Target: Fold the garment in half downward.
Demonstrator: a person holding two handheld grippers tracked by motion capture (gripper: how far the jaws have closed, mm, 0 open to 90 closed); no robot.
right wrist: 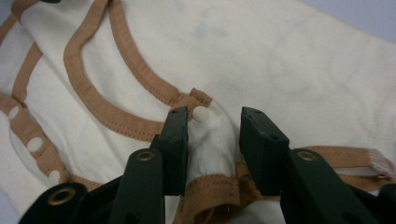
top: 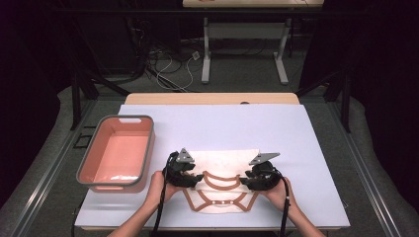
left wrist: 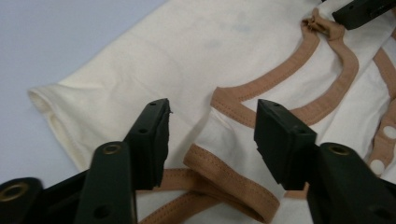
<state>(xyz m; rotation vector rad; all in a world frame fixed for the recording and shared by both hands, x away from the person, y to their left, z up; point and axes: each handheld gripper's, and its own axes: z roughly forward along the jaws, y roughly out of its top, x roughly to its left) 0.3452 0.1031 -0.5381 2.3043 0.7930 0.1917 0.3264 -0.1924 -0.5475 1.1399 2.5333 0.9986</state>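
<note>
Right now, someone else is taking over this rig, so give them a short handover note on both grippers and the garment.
Left gripper: jaws apart over the cream garment, astride a folded tan-trimmed edge, pads not pressing.
Right gripper: jaws apart around a bunched bit of cloth by a white snap; not clearly clamped.
Garment lies on the white mat, near the person's edge, only partly folded.
Pink bin stands to the left, nothing in it.
Left, probably: finish folding; the garment may belong in the bin.

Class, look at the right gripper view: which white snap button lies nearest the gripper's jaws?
The snap beside the left jaw's tip, on the tan-trimmed flap; the other snaps sit far left along the tan strip.
</note>
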